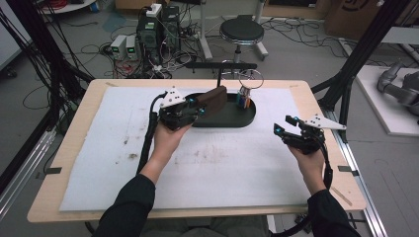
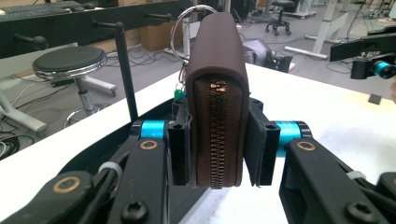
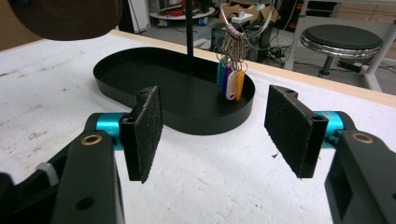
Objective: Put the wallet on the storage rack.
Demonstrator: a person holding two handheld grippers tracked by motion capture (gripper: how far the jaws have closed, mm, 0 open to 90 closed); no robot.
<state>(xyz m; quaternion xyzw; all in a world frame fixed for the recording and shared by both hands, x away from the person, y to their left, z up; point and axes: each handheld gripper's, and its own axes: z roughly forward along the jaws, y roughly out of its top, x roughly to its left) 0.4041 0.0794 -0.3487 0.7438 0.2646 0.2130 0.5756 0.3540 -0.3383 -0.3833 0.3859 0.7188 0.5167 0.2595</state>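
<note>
One brown wallet [image 2: 218,100] sits clamped upright in the left hand-held gripper [image 2: 218,151].

A black stool [image 1: 241,32] stands amid cables [image 1: 99,49] on grey floor [image 1: 306,54].

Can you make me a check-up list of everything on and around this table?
Surface: white mat on a wooden table, with brown smudges.
Job's things: brown zip wallet held above the black oval tray; a ring of coloured key tags hangs from the tray's stand.
Clutter: nothing seen on the mat.
Grippers: left gripper is shut on the wallet, pads pressing both sides; right gripper is open, nothing between its pads.
Cables: a black cable trails from the left gripper along the forearm.
Surroundings: round black stool, electronic boxes and tangled wires on the floor, black frame poles.
</note>
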